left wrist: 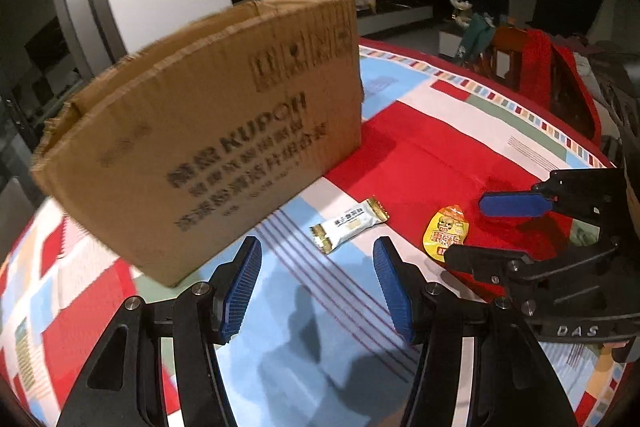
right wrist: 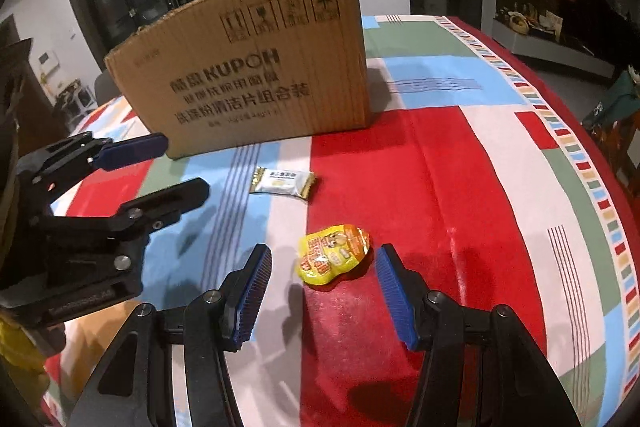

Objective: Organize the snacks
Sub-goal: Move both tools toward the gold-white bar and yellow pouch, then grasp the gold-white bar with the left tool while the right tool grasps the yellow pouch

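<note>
Right wrist view shows the cardboard box (right wrist: 256,67) standing behind a white bar (right wrist: 283,183) and a yellow pouch (right wrist: 334,254), which lies between the spread right gripper (right wrist: 322,289), so lower squarely before closing; the left gripper (left wrist: 318,289) is also spread, empty.

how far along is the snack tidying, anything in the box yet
Nothing looks done that the views can confirm: the cardboard box stands on the table, its inside hidden. Nothing is in hand; the left gripper and right gripper are both open and empty. Left to do: the white and gold snack bar and the yellow snack pouch lie on the tablecloth, the pouch just ahead of the right gripper.
</note>
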The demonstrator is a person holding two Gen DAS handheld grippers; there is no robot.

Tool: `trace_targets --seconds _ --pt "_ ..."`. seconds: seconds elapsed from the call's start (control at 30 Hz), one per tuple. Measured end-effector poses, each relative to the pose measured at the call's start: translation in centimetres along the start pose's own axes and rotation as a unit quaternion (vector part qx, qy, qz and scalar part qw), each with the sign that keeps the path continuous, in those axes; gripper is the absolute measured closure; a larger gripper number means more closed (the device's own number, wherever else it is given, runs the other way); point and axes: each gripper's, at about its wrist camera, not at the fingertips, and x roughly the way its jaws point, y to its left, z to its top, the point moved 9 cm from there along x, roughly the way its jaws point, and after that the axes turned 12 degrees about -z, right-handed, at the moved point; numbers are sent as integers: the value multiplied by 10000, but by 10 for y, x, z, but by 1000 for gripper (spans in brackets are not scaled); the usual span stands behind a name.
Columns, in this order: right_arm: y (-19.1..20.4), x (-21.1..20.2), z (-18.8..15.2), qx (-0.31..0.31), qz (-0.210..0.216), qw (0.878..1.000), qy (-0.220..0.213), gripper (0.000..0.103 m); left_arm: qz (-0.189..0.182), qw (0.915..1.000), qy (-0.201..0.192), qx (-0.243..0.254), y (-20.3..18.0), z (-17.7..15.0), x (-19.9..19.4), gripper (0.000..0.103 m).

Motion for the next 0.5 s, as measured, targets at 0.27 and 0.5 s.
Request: trace_targets --seconds 0.27,0.5 --pt "3 13 -6 0 -107 9999 89 47 -270 9990 199 280 -2 4 41 43" --pt "2 19 -6 34 -322 9995 64 48 -230 9973 365 598 -5 9 66 42"
